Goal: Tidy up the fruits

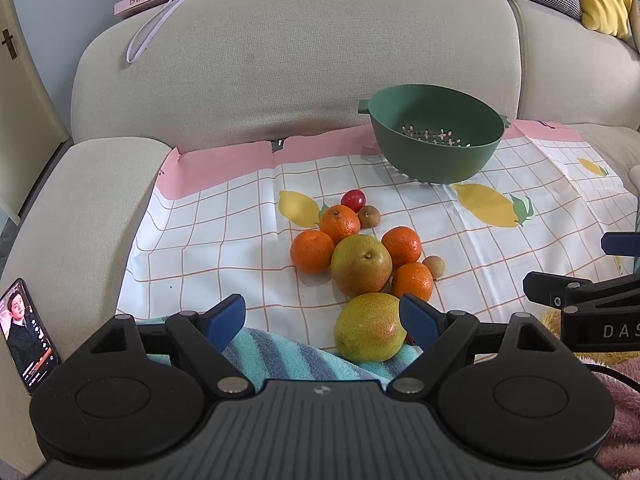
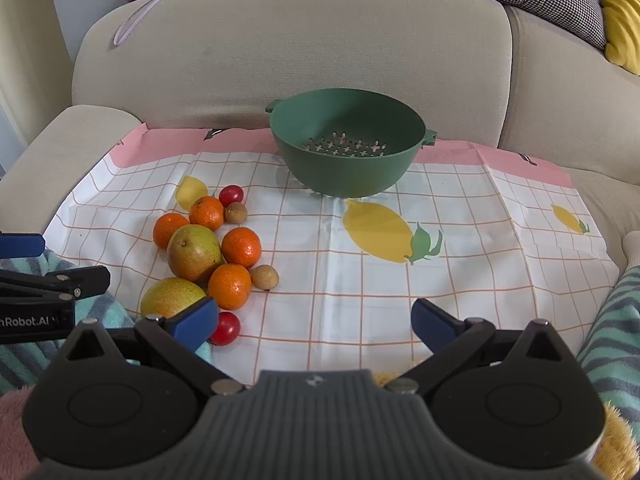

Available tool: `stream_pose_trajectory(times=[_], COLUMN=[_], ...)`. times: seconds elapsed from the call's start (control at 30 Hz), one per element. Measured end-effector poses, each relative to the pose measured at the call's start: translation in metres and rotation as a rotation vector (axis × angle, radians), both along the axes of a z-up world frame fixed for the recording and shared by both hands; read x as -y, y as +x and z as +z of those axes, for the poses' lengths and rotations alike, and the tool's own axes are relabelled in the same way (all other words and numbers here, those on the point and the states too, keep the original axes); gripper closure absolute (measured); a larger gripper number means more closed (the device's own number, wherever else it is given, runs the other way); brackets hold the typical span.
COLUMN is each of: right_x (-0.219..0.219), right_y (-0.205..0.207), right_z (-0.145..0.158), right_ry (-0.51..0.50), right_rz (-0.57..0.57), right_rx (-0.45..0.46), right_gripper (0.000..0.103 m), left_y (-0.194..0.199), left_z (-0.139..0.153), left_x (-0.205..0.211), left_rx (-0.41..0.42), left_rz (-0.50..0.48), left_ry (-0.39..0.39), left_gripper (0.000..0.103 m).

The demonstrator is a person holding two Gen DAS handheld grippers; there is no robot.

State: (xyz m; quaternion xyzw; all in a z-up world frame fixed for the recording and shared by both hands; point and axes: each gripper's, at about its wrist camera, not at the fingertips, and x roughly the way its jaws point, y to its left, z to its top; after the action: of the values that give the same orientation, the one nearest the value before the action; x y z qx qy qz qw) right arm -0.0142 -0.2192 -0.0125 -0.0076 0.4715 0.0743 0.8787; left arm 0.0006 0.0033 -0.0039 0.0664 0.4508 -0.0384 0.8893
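Fruit (image 1: 360, 264) lies in one loose heap on a gridded cloth (image 1: 224, 224) spread over a sofa seat, none of it yet sorted: two pears (image 1: 362, 266), four oranges (image 1: 313, 251), two small brown fruits (image 1: 368, 216) and a red tomato (image 1: 353, 199) at the far edge, most of them touching. A second tomato (image 2: 226, 329) sits at the near edge of the pile, seen only from the right wrist. The green colander (image 1: 436, 132) stands empty and upright toward the back of the cloth, well apart from the heap, apparently set there as the place the fruit is to go.

The left gripper (image 1: 322, 320) hangs low before the pile with its jaws spread wide and nothing between them; the nearer pear (image 1: 368, 328) lies just ahead, toward its right finger, which suggests that pear is the first pick. The right gripper (image 2: 316, 320) is likewise spread and empty, over bare cloth to the right of the heap, roughly in line with the colander. A striped towel (image 1: 280, 352) is bunched under the left gripper, and a phone (image 1: 28, 334) leans on the sofa arm at far left.
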Motion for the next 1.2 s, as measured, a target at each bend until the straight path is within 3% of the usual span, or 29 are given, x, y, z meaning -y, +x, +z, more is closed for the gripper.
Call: stream_pose_trajectory(times=[1.2], right_x=[-0.0010], right_y=[0.0028], right_z=[-0.0023], right_ry=[-0.007], right_rz=[-0.002], right_rx=[-0.021], right_gripper=[0.004], left_y=[-0.0014], left_z=[-0.0023], left_x=[-0.0008], left_rx=[-0.003], left_rz=[0.002], left_ry=[0.003], left_gripper=[0.002])
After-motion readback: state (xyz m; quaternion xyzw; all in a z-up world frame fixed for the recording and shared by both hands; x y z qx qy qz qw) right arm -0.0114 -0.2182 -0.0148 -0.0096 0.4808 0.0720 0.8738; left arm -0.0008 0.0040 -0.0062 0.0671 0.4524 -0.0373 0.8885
